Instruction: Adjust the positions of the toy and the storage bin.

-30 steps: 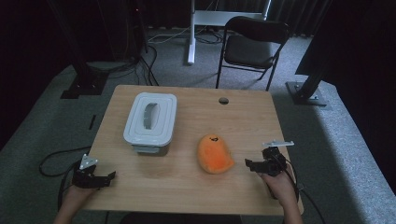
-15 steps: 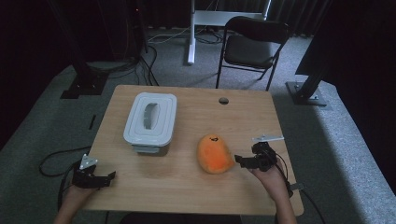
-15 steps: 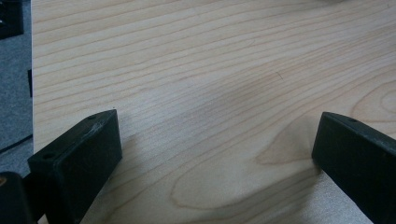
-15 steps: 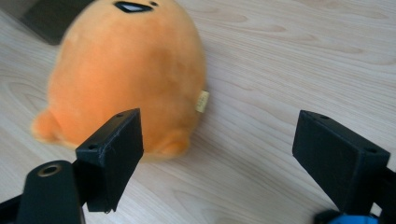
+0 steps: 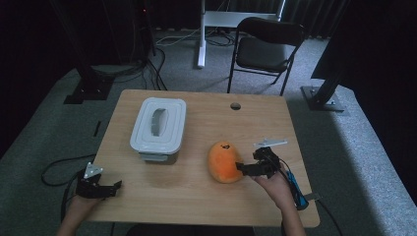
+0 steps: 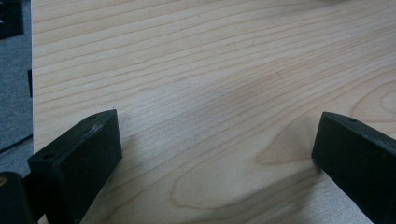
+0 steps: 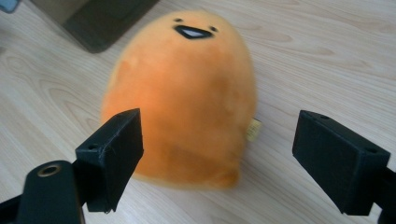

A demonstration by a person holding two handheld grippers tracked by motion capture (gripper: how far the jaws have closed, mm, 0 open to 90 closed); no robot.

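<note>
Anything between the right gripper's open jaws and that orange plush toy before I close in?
Nothing: in the right gripper view, only bare wooden table separates the open right gripper from the round orange plush toy.

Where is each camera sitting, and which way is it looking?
High view: above the person's side, looking forward and down on the table; both hands show, left claw and right claw.
Left gripper view: rides the left claw, looking along its open jaws at bare wood.
Right gripper view: rides the right claw, open jaws facing the orange plush toy.
Shared: the high view and right gripper view both show the toy.
</note>
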